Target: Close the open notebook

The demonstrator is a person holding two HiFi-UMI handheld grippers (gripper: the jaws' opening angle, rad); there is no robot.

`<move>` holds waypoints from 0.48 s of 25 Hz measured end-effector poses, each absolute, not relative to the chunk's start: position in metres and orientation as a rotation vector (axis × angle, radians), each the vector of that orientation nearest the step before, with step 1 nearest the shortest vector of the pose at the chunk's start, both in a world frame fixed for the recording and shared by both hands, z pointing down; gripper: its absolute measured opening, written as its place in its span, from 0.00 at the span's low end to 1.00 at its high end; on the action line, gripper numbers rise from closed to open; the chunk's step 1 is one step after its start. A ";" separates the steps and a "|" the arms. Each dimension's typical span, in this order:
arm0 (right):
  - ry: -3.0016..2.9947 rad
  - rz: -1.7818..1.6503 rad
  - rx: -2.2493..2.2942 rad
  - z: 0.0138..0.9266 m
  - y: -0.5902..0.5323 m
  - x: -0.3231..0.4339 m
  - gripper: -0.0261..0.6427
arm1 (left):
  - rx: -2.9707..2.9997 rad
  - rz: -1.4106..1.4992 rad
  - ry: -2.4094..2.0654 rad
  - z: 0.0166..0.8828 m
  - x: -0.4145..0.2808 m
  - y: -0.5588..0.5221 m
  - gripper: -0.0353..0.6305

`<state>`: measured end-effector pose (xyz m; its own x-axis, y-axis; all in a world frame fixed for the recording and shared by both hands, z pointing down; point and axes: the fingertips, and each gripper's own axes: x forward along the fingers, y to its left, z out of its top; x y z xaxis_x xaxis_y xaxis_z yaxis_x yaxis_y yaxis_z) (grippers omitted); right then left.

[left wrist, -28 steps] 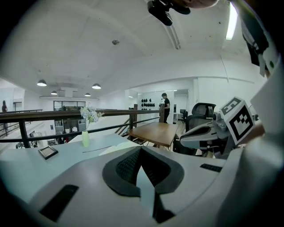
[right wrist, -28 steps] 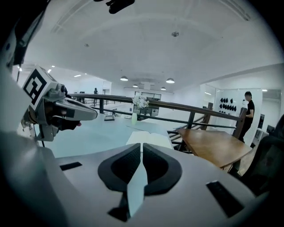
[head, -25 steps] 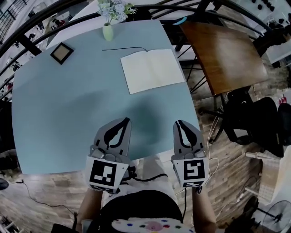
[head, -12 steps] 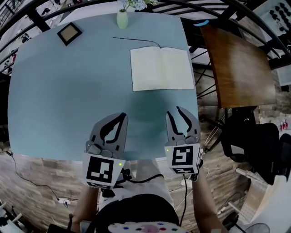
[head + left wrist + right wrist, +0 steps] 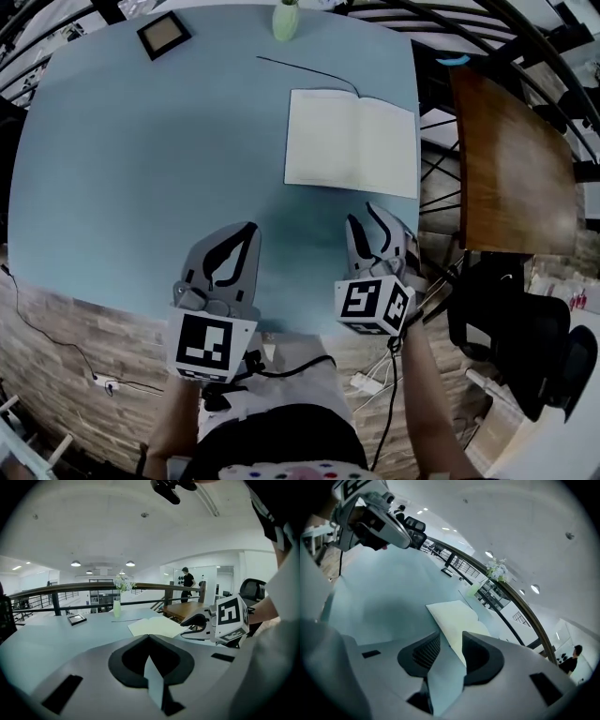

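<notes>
Since a second ago we have lowered both grippers toward the near edge of the table [image 5: 141, 178], and the right gripper [image 5: 362, 216] has rolled, so its marker cube [image 5: 373, 305] now sits tilted. Its jaws, shut back then, have just been opening. They stand apart with nothing between them — only the table top and pale pages show through the gap. The left gripper [image 5: 249, 229] has its jaws closed tip to tip on nothing, and it hangs over the near part of the table beside the right one.

The notebook [image 5: 352, 142] lies open and flat on the far right part of the light blue table, its right page close to the table's right edge. It shows nearer to the right gripper than before, just beyond the fingertips and apart from them. A thin dark cord [image 5: 309, 70] runs leftward from the top of its spine.

We see one container — a pale green vase [image 5: 286, 21] standing upright at the table's far edge, beyond the notebook. The left gripper view shows it holding a bunch of white flowers [image 5: 123, 582]. A small dark picture frame [image 5: 162, 35] lies near the far left corner, well apart from the vase. Off to the right stand a brown wooden table [image 5: 506, 159] and a black chair [image 5: 511, 328].
</notes>
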<state>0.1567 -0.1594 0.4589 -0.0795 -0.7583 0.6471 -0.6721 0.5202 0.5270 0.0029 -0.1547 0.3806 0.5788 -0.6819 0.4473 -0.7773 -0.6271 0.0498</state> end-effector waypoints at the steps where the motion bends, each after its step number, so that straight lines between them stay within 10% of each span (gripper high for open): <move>1: -1.783 -0.136 1.167 0.464 -0.163 0.158 0.25 | 2.558 0.575 -1.223 0.383 0.002 -0.156 0.08; 12: -1.683 -0.345 0.931 0.503 -0.192 0.157 0.27 | 2.449 0.571 -1.331 0.400 -0.003 -0.161 0.08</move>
